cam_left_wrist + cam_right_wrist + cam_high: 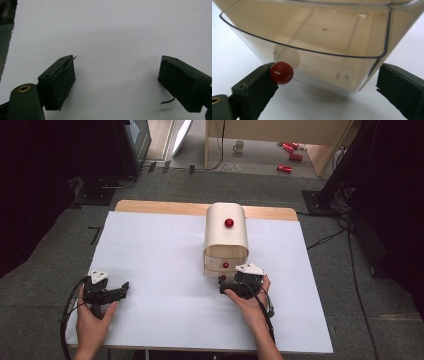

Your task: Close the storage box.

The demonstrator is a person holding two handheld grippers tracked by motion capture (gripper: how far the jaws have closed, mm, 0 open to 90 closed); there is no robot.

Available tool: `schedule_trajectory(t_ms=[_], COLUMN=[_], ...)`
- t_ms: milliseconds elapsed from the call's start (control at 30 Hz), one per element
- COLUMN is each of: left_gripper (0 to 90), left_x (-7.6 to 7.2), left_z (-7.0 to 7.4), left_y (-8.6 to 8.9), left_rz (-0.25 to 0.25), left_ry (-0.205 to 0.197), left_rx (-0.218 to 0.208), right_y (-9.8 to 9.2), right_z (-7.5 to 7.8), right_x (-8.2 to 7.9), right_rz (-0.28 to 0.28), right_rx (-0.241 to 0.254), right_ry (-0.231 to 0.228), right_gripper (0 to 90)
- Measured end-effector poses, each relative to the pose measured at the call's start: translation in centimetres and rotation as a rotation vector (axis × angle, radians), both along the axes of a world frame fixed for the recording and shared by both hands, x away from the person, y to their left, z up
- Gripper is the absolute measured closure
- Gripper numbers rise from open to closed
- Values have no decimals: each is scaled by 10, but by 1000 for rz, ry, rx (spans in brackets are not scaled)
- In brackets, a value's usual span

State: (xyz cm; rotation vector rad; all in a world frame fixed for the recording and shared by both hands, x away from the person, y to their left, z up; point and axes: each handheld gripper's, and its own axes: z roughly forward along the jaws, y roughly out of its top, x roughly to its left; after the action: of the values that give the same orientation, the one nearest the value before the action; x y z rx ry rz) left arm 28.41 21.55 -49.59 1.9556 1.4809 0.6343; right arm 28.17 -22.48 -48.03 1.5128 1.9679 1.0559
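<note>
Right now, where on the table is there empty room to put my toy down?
The white table is bare left of the drawer box, above the left gripper. It is bare right of the box too. The front of the box is crowded: the right gripper sits at the bottom drawer.

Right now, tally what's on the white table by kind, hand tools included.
Drawer cabinet, beige: 1
Red knobs: 3 (top, middle drawer, bottom drawer)
Pulled-out clear drawer: 1, looks empty
Hand-held tools: 2, left tool and right tool, both open
Total: 7
</note>
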Motion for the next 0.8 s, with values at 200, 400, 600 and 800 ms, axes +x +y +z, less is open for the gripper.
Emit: schedule_trajectory(t_ms=[200, 400, 600, 800], left_gripper=[140, 141, 141, 141], left_x=[0, 0, 0, 0], left_z=[0, 0, 0, 0], left_y=[0, 0, 0, 0], left_rz=[0, 0, 0, 0], left_ry=[0, 0, 0, 0], left_rx=[0, 0, 0, 0], right_y=[1, -3, -16, -34], right_z=[1, 1, 0, 1], right_x=[-6, -13, -23, -30], right_rz=[9, 23, 11, -20], right_rx=[-19, -13, -3, -8], right_ry=[-26, -17, -8, -3], right_gripper=[70, 71, 71, 71])
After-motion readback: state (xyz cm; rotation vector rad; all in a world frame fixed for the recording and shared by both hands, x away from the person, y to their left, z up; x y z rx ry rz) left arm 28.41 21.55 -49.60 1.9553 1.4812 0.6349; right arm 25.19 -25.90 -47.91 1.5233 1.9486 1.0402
